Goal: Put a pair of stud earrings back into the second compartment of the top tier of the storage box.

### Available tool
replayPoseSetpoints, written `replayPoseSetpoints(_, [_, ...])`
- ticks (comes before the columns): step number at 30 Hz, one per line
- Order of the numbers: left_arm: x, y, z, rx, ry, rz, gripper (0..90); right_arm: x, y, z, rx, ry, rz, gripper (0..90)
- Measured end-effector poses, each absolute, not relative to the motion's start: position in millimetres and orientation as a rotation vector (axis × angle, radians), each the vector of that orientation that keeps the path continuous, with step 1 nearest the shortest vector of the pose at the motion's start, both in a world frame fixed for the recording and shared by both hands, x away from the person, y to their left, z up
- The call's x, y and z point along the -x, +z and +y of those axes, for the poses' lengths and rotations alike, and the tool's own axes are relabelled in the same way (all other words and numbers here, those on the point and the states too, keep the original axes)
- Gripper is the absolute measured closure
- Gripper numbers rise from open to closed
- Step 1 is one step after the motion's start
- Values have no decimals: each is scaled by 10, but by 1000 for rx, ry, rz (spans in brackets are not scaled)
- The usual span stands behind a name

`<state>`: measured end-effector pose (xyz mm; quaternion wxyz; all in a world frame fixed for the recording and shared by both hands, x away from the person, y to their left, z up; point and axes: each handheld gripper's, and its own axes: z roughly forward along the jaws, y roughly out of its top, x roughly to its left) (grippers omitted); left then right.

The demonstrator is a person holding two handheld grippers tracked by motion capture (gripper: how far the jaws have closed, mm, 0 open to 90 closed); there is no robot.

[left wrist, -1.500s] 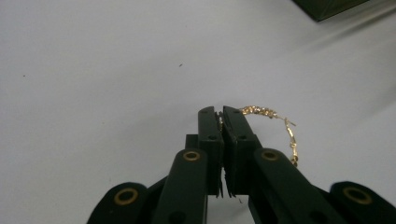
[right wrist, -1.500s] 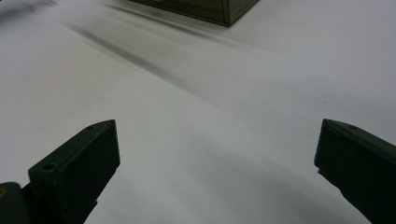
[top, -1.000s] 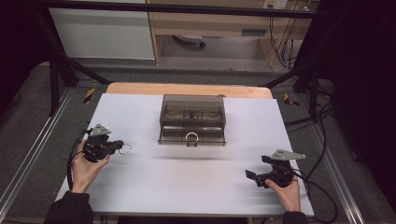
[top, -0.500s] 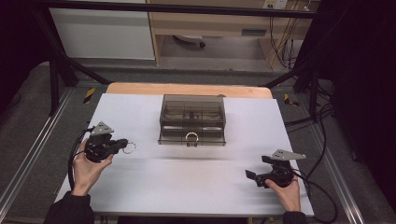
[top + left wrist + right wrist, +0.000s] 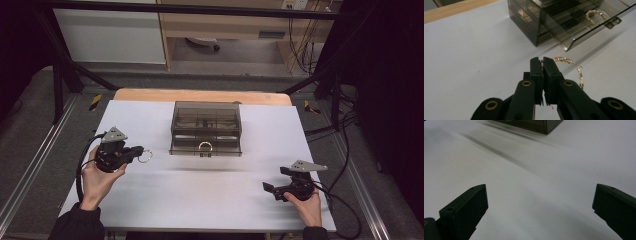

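Observation:
A smoky see-through box (image 5: 205,120) stands at the table's middle, its lower drawer (image 5: 205,148) pulled out toward me. One gold hoop (image 5: 205,146) lies in that drawer, and I see it again as the gold hoop (image 5: 596,13) in the left gripper view. My left gripper (image 5: 136,151) is shut on a second gold hoop (image 5: 145,156), left of the box and a little above the table. In the left gripper view the jaws (image 5: 541,61) pinch the hoop's rim, and the second hoop (image 5: 574,65) hangs out to their right. My right gripper (image 5: 272,187) rests open at the front right, with bare table between its fingers (image 5: 474,202).
The white table top (image 5: 210,200) ends in a wooden strip (image 5: 200,95) at the back. Black frame bars (image 5: 60,75) and cables (image 5: 340,130) flank the table. A corner of the box (image 5: 544,126) sits far ahead in the right gripper view.
My left gripper has lifted slightly and shifted right toward the box, carrying the gold hoop. The right gripper has stayed put.

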<state>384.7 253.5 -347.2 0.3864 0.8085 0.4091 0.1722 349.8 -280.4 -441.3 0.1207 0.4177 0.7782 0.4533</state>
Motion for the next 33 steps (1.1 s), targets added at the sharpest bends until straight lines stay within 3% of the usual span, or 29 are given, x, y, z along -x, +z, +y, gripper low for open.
replayPoseSetpoints(33, [-4034,-3157,1828,-2106,413,920,863,-3498,-4411,-2806,-1219,1324,2276,7])
